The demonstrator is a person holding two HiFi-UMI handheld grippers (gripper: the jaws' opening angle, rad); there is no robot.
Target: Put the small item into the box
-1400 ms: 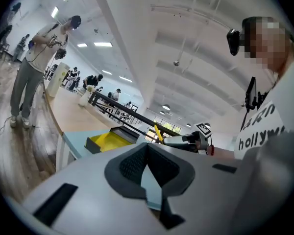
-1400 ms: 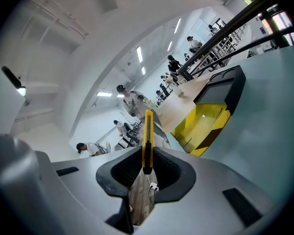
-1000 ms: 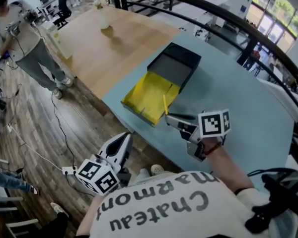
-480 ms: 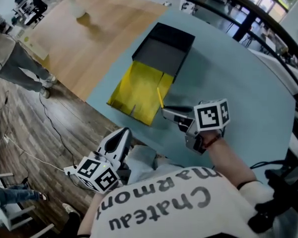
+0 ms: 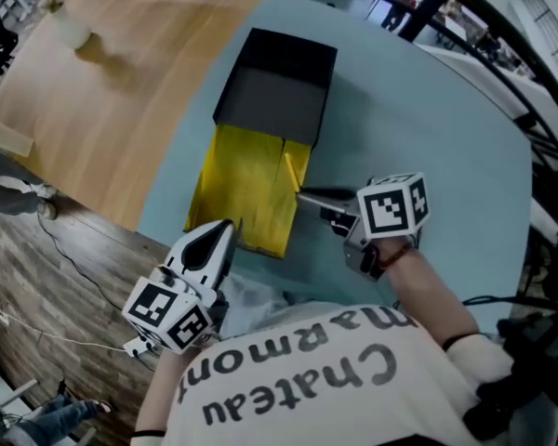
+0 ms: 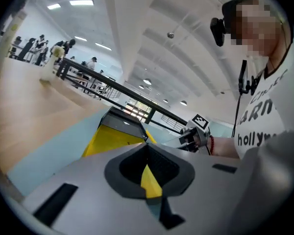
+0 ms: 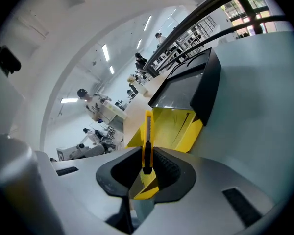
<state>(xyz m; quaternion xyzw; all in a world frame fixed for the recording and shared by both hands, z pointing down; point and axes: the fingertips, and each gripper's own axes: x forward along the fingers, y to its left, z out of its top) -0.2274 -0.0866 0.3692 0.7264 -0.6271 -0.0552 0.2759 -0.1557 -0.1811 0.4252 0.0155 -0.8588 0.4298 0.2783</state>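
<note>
The right gripper [image 5: 307, 196] is closed on a yellow knife [image 5: 289, 170], its jaws pinching the dark lower end while the rest of the handle sticks out past the tips. In the right gripper view the knife [image 7: 147, 131] stands upright between the pads of that gripper [image 7: 148, 163], pointing toward the box [image 7: 186, 89]. The box [image 5: 274, 86] is black, lies open on the blue counter [image 5: 428, 128] near its left edge, and has a yellow flap [image 5: 246, 189] folded out flat toward the person. The knife is not in the box: it hangs along the flap's right edge, just short of the black tray (whether it touches the flap cannot be told). The left gripper [image 5: 225, 226] sits at the counter's near edge, right by the flap's near end, with its jaws together at the tips and nothing held; in the left gripper view only a sliver of yellow shows through behind the tips of this gripper [image 6: 147, 148]. A wooden top [image 5: 102, 91] adjoins the counter's left edge.
</note>
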